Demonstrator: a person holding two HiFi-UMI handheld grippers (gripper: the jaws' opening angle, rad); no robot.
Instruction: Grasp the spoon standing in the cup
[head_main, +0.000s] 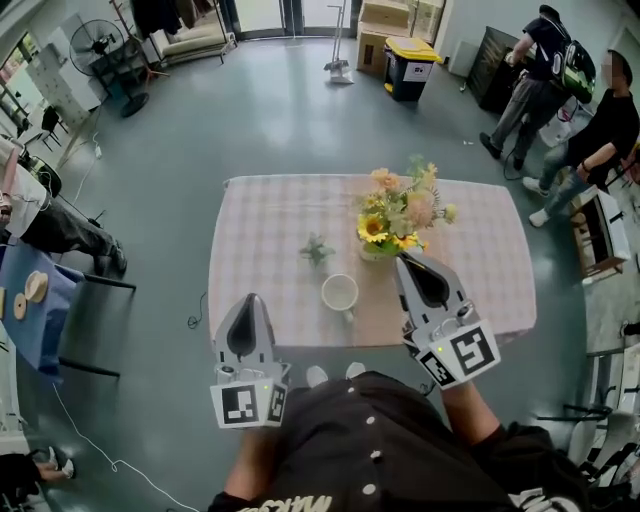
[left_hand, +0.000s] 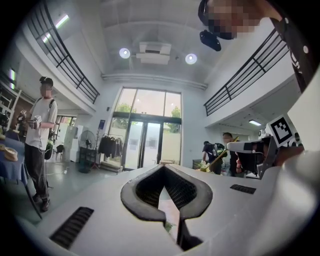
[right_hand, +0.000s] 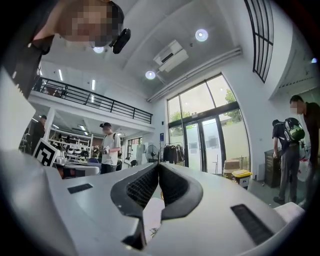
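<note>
Cup (head_main: 340, 293) stands on the checked table (head_main: 260, 215), just beside the flowers (head_main: 400, 215) and nearer us. The spoon we cannot make out in any view. Our right gripper (head_main: 404, 258) is clenched on nothing visible, its tip by the flowers; our left gripper (head_main: 250, 298), also clenched, hangs over the table's near edge.

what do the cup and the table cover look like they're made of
The cup is probably glazed ceramic: white and smooth with a thick rim, though hard plastic is possible. The table cover is likely woven cloth: matte, pale pink check, with slightly uneven edges. Printed vinyl cannot be ruled out.
</note>
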